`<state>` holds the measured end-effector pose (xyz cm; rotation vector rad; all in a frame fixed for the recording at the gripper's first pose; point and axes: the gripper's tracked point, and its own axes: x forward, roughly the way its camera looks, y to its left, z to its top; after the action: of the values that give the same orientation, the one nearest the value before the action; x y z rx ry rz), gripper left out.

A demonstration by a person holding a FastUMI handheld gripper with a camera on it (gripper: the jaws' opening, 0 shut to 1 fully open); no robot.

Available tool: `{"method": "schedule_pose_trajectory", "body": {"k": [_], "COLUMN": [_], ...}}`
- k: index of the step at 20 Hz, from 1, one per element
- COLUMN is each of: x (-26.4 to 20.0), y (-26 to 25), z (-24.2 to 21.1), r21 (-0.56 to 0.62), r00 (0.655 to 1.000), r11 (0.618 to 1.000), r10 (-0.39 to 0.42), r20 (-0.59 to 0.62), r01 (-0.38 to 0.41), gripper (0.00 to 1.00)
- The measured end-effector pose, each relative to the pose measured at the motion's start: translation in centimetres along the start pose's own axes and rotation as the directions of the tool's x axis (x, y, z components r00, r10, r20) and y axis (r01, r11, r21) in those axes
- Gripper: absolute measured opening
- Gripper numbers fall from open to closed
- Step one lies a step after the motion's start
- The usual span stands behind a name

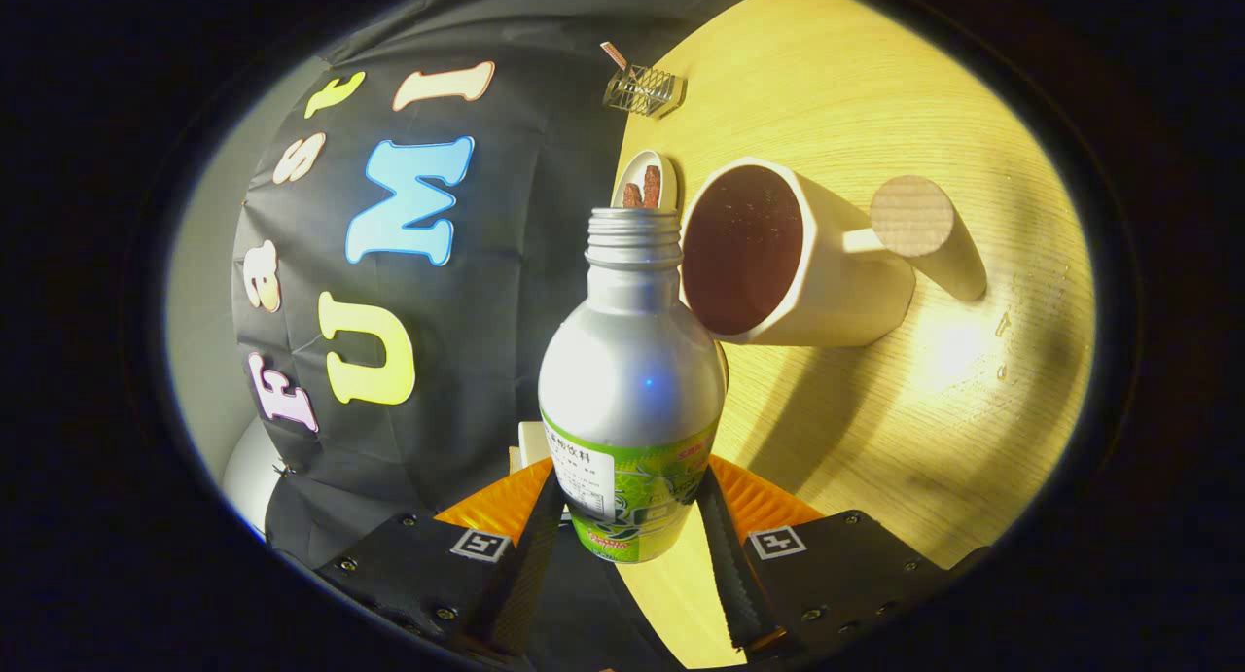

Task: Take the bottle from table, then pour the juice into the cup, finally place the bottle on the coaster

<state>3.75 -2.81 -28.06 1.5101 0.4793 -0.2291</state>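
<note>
Gripper [627, 516] clamping bottle [630, 380], mouth beside cup [778, 254] rim

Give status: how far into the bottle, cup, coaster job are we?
Done: the silver aluminium bottle with green label is off the table, clamped between the hand-held gripper fingers. In hand: the view is rolled, the open bottle mouth sits next to the white mug with a round wooden handle, which holds dark liquid; no stream is visible. Left: setting the bottle on the coaster.
</note>
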Motion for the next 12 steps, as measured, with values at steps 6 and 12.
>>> {"method": "schedule_pose_trajectory", "body": {"k": [6, 12], "x": [0.2, 0.3], "y": [0.2, 1.1], "z": [-0.5, -0.8], "r21": [0.03, 0.086], "r00": [0.999, 0.998], "r11": [1.0, 0.996], "r10": [0.011, 0.036], "r20": [-0.031, -0.057], "r01": [-0.01, -0.031], "gripper": [0.74, 0.74]}}
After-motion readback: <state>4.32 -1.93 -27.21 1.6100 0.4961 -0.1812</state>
